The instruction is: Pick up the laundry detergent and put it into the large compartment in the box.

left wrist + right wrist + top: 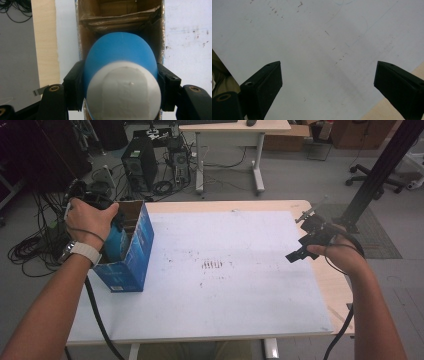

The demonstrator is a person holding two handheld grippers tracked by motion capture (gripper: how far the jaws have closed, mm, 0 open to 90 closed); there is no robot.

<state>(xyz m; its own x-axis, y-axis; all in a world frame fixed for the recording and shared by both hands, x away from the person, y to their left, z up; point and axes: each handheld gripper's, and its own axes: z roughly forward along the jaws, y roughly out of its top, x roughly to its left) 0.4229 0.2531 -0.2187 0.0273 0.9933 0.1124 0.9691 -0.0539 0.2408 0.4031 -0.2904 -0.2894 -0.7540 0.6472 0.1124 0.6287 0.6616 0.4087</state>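
Note:
A blue open-topped cardboard box stands at the left edge of the white mat. My left gripper is shut on a blue rounded container with a white end and holds it in the box's open top; both black pads press its sides. The box's brown inner walls and a folded flap show beyond the container. Over the mat's right edge my right gripper hangs open. Between its spread jaws lies only bare mat.
The wooden table shows past the mat on the right and far side. On the floor at the left are coiled cables and a computer tower. A second desk stands behind, and a black slanted post rises at the right.

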